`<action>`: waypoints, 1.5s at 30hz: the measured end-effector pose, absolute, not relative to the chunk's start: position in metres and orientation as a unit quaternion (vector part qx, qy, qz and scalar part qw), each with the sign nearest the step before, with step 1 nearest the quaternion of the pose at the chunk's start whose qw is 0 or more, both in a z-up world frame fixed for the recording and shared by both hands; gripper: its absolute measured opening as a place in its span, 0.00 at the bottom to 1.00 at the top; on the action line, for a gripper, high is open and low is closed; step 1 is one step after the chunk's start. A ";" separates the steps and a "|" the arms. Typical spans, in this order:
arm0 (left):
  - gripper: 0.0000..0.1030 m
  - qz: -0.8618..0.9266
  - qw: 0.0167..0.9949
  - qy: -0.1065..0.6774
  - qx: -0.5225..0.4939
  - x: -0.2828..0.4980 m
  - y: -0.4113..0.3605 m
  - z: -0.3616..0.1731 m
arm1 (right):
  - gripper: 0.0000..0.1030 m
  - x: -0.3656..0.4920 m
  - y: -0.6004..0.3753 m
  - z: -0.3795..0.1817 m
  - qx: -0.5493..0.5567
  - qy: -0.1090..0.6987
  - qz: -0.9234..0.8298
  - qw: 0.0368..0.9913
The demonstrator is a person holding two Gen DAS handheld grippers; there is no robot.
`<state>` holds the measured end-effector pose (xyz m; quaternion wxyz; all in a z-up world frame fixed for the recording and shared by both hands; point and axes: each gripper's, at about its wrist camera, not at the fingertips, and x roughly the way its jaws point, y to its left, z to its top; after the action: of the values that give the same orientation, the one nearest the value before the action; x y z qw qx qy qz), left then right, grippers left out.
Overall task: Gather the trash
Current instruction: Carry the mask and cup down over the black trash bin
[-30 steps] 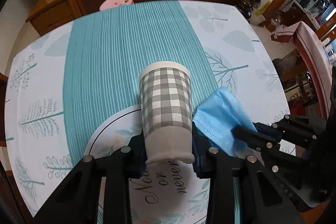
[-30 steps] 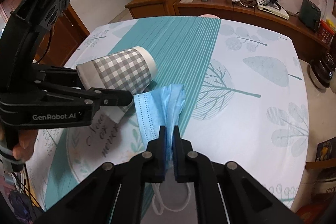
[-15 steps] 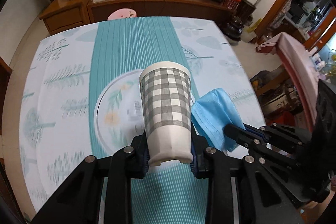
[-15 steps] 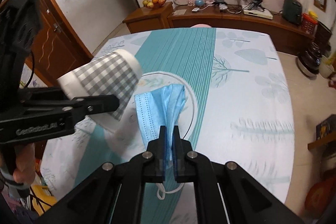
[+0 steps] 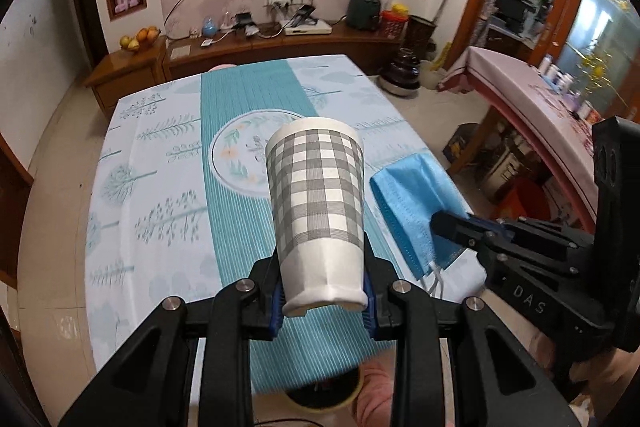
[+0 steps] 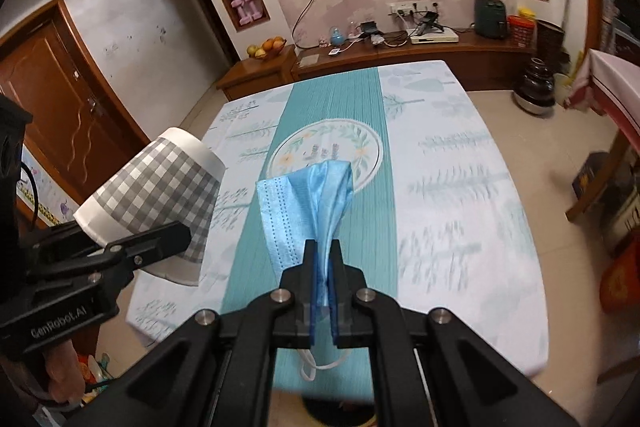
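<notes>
My left gripper (image 5: 325,301) is shut on a grey-checked paper cup (image 5: 318,203), gripped near its white base, rim pointing away, held high above the table (image 5: 160,163). The cup also shows in the right wrist view (image 6: 160,191), with the left gripper (image 6: 176,233) at the left. My right gripper (image 6: 323,259) is shut on a folded blue face mask (image 6: 308,203), its white ear loops hanging below the jaws. In the left wrist view the mask (image 5: 412,203) hangs to the right of the cup, pinched by the right gripper (image 5: 440,223).
The table (image 6: 448,187) carries a teal-and-white tree-print cloth. A wooden sideboard (image 6: 400,55) with a fruit bowl (image 6: 268,47) and electronics runs along the back wall under a TV. A pink-covered table (image 5: 520,91) stands right. A door (image 6: 60,99) is left.
Both grippers have risen and pulled back from the table with the cup and the mask; the whole tabletop now shows far below. Both grips are unchanged.
</notes>
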<state>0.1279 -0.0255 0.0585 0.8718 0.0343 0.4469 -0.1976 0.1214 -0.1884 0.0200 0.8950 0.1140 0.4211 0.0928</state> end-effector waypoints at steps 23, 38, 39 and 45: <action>0.27 -0.137 0.837 0.530 0.021 -0.023 0.002 -0.059 | 0.04 -0.039 -0.127 -0.073 0.137 0.521 0.086 0.838; 0.28 -0.089 0.808 0.580 0.056 -0.019 -0.020 -0.284 | 0.04 -0.026 -0.152 -0.312 0.188 0.596 0.059 0.779; 0.28 -0.090 0.805 0.583 0.056 -0.018 -0.020 -0.300 | 0.04 -0.025 -0.151 -0.326 0.189 0.598 0.059 0.776; 0.31 -0.099 0.793 0.599 0.057 -0.010 -0.023 -0.361 | 0.05 -0.015 -0.140 -0.399 0.193 0.622 0.062 0.757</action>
<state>-0.0103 -0.0226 -0.3609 0.7926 0.0574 0.5988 -0.0994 -0.0153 -0.1395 -0.3993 0.7567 0.1932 0.6215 0.0621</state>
